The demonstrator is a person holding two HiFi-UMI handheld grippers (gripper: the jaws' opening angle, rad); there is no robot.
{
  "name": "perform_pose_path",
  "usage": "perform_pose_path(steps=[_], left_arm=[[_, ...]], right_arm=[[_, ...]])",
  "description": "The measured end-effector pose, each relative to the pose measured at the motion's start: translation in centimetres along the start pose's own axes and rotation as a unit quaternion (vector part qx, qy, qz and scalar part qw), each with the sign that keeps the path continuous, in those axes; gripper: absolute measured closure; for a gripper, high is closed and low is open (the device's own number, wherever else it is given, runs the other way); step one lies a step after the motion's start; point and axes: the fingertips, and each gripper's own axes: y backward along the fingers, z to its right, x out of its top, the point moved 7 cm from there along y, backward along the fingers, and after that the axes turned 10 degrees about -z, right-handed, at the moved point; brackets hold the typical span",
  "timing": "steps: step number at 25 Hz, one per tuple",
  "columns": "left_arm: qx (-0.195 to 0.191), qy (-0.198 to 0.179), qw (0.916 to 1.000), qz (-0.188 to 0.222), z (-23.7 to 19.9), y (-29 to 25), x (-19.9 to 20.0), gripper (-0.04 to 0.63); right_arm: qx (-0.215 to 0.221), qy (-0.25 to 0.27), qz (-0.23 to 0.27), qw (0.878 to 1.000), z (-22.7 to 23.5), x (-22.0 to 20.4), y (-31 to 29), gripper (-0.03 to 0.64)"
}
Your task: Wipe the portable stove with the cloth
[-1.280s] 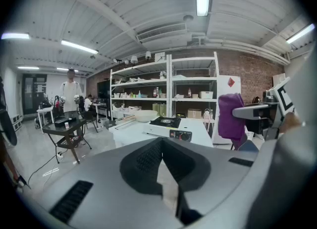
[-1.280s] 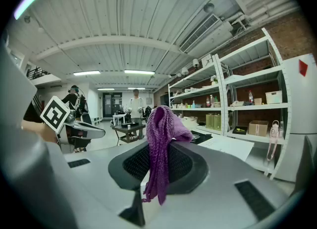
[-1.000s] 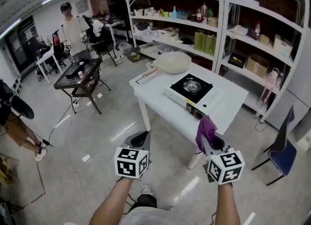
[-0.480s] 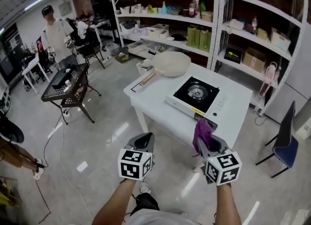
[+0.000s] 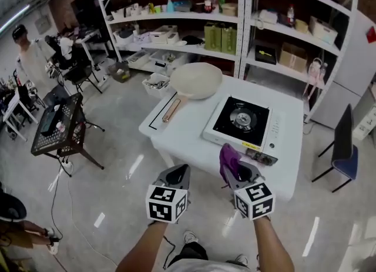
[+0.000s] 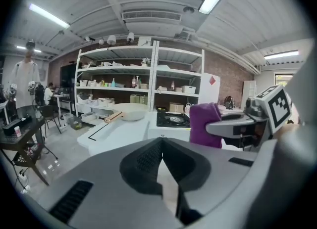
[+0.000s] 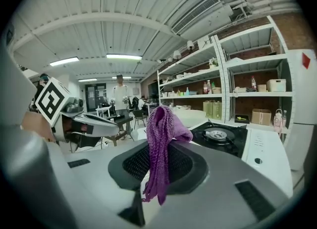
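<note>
The portable stove [image 5: 243, 121] is white with a black top and a round burner; it sits on the right half of a white table [image 5: 188, 130]. It also shows in the right gripper view, stove [image 7: 225, 138], just beyond the jaws. My right gripper [image 5: 231, 167] is shut on a purple cloth [image 5: 228, 158], which sticks up from the jaws, cloth [image 7: 161, 146], at the table's near edge. My left gripper [image 5: 177, 174] hangs beside it, short of the table, shut with nothing in it; left gripper [image 6: 159, 141].
A cream frying pan [image 5: 195, 81] with a wooden handle lies on the table's far left. White shelving [image 5: 247, 24] with boxes and bottles stands behind. A blue chair [image 5: 342, 153] is at the right, a black cart [image 5: 59, 125] at the left, a person [image 5: 29, 53] far left.
Both grippers and the view have moved forward toward the table; the cloth now reaches the table's near edge by the stove. The right gripper still holds the cloth.
</note>
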Motion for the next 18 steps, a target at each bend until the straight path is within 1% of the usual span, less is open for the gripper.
perform_pose_path(steps=[5, 9, 15, 18], left_arm=[[-0.04, -0.011, 0.9991, -0.012, -3.7, -2.8, 0.4, 0.589], [-0.066, -0.019, 0.9974, -0.024, -6.3, -4.7, 0.8, 0.59], [-0.091, -0.033, 0.9948, -0.03, -8.7, -7.0, 2.1, 0.589], [-0.099, -0.048, 0.9934, -0.033, -9.1, -7.7, 2.4, 0.589]], right_arm=[[-0.017, 0.001, -0.009, 1.0, -0.5, 1.1, -7.5, 0.554], [-0.037, 0.0, -0.02, 0.999, -0.4, 1.3, -12.3, 0.554], [-0.053, 0.02, -0.034, 0.998, -0.1, 1.5, -17.2, 0.554], [-0.078, 0.02, -0.04, 0.996, 0.5, 0.8, -18.5, 0.554]])
